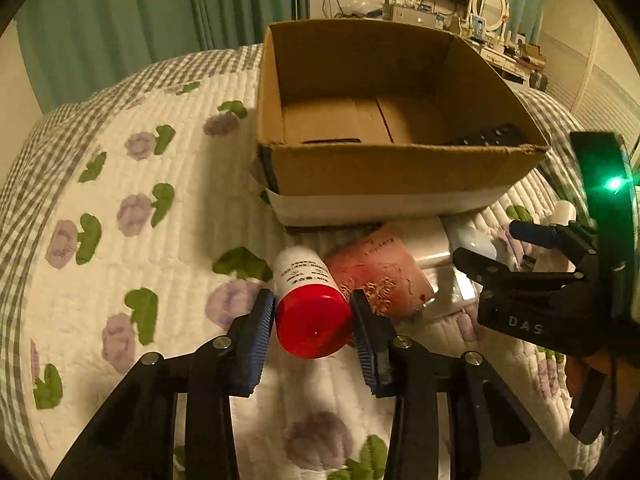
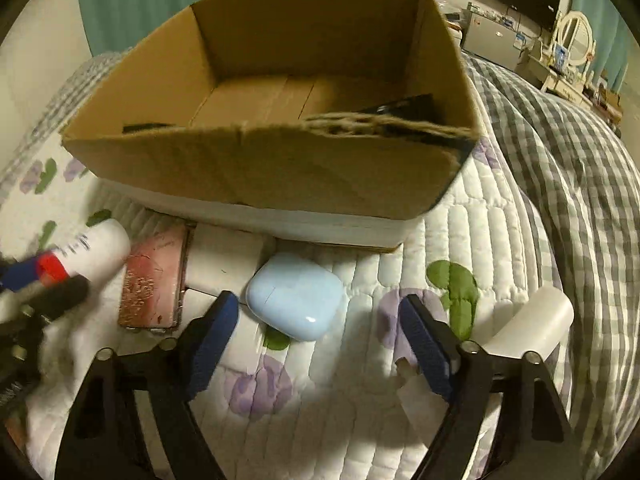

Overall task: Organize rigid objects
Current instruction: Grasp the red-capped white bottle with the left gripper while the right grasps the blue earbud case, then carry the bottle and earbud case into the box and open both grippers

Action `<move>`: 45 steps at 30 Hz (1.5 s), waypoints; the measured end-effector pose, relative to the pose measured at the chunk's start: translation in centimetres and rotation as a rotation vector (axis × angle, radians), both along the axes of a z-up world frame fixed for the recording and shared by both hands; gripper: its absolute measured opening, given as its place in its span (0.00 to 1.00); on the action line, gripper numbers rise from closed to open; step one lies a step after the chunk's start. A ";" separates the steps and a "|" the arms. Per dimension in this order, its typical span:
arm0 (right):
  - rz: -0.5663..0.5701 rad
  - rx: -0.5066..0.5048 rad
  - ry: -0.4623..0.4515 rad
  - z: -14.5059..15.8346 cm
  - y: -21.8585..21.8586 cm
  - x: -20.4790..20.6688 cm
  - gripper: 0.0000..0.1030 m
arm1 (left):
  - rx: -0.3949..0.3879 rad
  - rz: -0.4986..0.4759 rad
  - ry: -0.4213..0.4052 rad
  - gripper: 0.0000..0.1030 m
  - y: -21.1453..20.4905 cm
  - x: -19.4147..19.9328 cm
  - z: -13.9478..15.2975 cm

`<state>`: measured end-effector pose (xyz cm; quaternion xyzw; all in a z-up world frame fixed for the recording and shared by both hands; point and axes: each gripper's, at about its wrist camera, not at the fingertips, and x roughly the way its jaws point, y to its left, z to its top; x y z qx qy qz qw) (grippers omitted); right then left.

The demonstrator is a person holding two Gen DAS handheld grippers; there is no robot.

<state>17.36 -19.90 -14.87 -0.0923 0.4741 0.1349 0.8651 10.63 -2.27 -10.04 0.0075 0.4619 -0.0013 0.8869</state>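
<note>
My left gripper [image 1: 314,316] has its blue pads against both sides of a white bottle with a red cap [image 1: 310,304], which lies on the quilt in front of the cardboard box [image 1: 384,172]. The bottle also shows in the right wrist view [image 2: 92,250]. My right gripper [image 2: 316,340] is open, just in front of a light blue earbud case [image 2: 298,296]. A pink booklet [image 2: 154,284] and a white box [image 2: 224,264] lie between the bottle and the case. The right gripper shows in the left wrist view [image 1: 496,252].
The cardboard box [image 2: 256,172] holds a black remote [image 1: 486,136] and another dark item [image 1: 332,141]. A white cylinder [image 2: 532,324] lies on the quilt [image 2: 360,420] to the right of my right gripper. A grey checked blanket [image 2: 560,152] is heaped at the right.
</note>
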 end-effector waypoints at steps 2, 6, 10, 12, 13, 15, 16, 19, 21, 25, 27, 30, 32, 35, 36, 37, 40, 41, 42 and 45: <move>0.015 -0.011 -0.001 -0.2 0.4 0.3 0.68 | -0.012 0.001 -0.003 0.37 0.3 0.0 0.0; 0.042 0.036 0.030 -0.5 0.9 1.1 0.51 | -0.012 -0.009 -0.017 0.37 0.7 0.2 0.1; 0.053 0.044 0.046 -0.4 0.8 1.5 0.50 | -0.024 -0.009 -0.014 0.37 0.9 0.2 0.1; 0.054 0.037 0.043 -0.2 0.7 1.1 0.50 | -0.033 -0.009 -0.010 0.37 0.9 0.0 0.2; 0.058 0.034 0.044 0.1 0.3 0.8 0.50 | -0.033 -0.012 -0.009 0.37 0.9 -0.1 0.3; 0.078 0.022 0.046 0.5 0.6 0.1 0.47 | -0.035 -0.020 -0.013 0.36 0.7 -0.4 0.7; 0.084 0.014 0.042 0.7 0.4 -0.5 0.35 | -0.042 -0.024 -0.015 0.36 0.6 -0.7 1.1; 0.109 -0.029 0.026 1.7 0.9 -1.6 0.25 | -0.060 -0.040 -0.024 0.36 0.4 -1.4 2.1; 0.105 -0.044 0.044 1.7 1.0 -1.6 0.24 | -0.069 -0.043 -0.024 0.36 0.3 -1.7 2.6; 0.085 -0.044 0.044 1.9 0.6 -2.3 0.22 | -0.059 -0.052 -0.034 0.36 0.3 -2.6 3.5; 0.081 -0.034 0.039 2.7 0.2 -3.1 0.22 | -0.050 -0.060 -0.043 0.36 0.3 -2.9 4.2; 0.094 -0.036 0.008 4.9 -0.1 -3.9 0.20 | -0.055 -0.070 -0.065 0.36 0.5 -3.0 5.6; 0.105 -0.039 -0.026 7.2 0.0 -4.4 0.20 | -0.059 -0.079 -0.092 0.36 0.5 -2.7 7.2; 0.114 -0.025 -0.086 10.9 0.2 -5.0 0.20 | -0.059 -0.093 -0.136 0.36 0.4 -2.0 9.5; 0.115 -0.019 -0.105 11.9 0.0 -5.2 0.20 | -0.064 -0.096 -0.149 0.36 0.5 -1.7 10.3; 0.116 -0.007 -0.128 13.2 0.0 -5.1 0.20 | -0.070 -0.099 -0.159 0.36 0.5 -1.2 11.1; 0.131 0.021 -0.169 16.0 0.6 -4.7 0.20 | -0.083 -0.100 -0.188 0.36 0.8 0.5 13.4; 0.135 0.025 -0.192 17.1 0.8 -4.5 0.19 | -0.078 -0.100 -0.196 0.36 0.8 1.0 13.8; 0.140 0.029 -0.207 17.9 1.1 -4.1 0.19 | -0.068 -0.099 -0.204 0.36 0.7 1.9 14.4; 0.148 0.051 -0.244 20.0 2.0 -2.3 0.19 | -0.055 -0.100 -0.211 0.36 0.5 4.2 14.9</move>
